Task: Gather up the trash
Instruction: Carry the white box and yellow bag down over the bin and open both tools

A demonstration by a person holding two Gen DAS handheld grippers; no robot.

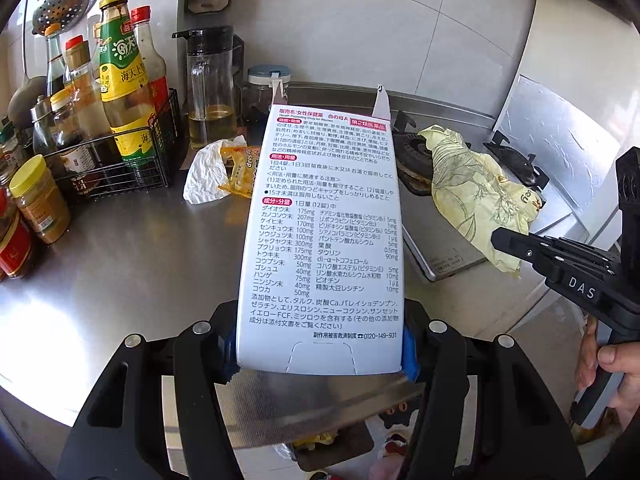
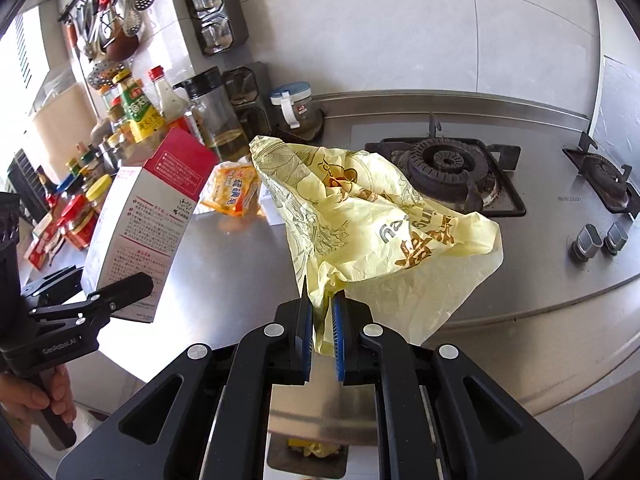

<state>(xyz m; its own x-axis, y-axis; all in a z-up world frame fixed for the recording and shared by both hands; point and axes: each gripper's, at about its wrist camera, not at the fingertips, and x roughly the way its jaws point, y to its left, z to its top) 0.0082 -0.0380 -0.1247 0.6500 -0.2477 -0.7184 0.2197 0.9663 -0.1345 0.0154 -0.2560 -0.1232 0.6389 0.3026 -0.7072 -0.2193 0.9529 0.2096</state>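
Observation:
My left gripper is shut on a white medicine box with Japanese print, held above the steel counter; the box also shows in the right wrist view. My right gripper is shut on a crumpled yellow plastic bag, lifted over the counter beside the stove; the bag also shows in the left wrist view. A crumpled white tissue and an orange snack wrapper lie on the counter behind the box. The wrapper also shows in the right wrist view.
A wire rack of sauce bottles, jars and an oil dispenser line the counter's left and back. A gas stove burner and knobs sit on the right. A trash bin opening shows below the counter edge.

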